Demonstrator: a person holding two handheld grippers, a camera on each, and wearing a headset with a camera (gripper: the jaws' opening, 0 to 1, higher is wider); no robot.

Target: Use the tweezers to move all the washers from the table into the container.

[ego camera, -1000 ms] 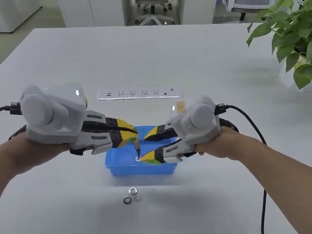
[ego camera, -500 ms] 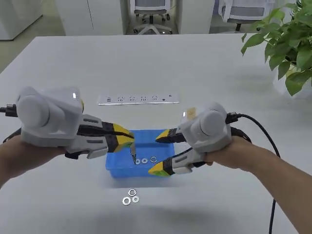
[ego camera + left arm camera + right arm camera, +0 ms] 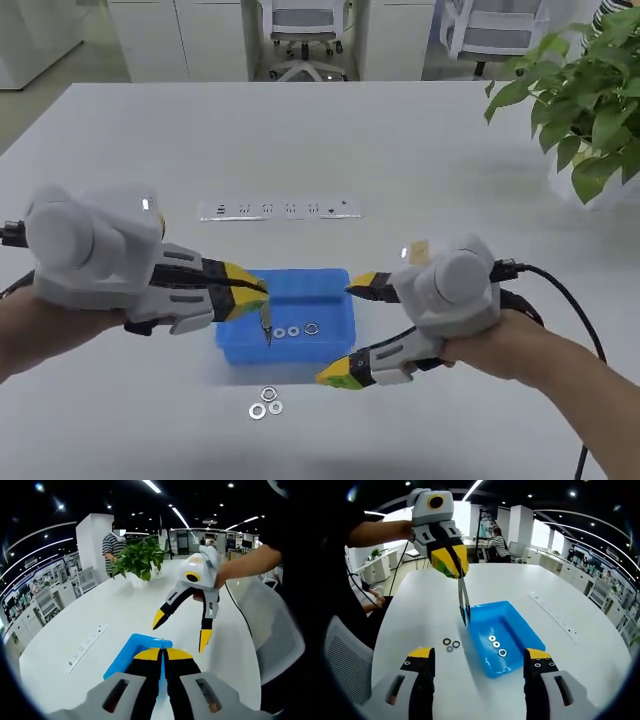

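My left gripper (image 3: 258, 285) is shut on metal tweezers (image 3: 266, 322), which point down over the left part of the blue container (image 3: 330, 290). Three washers (image 3: 294, 331) lie inside the container. Three more washers (image 3: 267, 403) lie on the table just in front of it. My right gripper (image 3: 345, 330) stands open at the container's right end, its jaws wide apart with nothing between them. In the right gripper view the tweezers (image 3: 464, 600) hang from the left gripper (image 3: 449, 562) beside the container (image 3: 520, 630), with the table washers (image 3: 451, 644) to its left. In the left gripper view the right gripper (image 3: 181, 636) stands open.
A white power strip (image 3: 278, 209) lies behind the container. A leafy plant (image 3: 580, 110) stands at the table's right edge. Office chairs (image 3: 300, 25) stand beyond the far edge. Bare grey table (image 3: 150, 420) spreads around the work.
My right gripper has opened and drawn back to the right, away from the tweezers. Three washers now show inside the container. The left gripper with the tweezers stays over the container.
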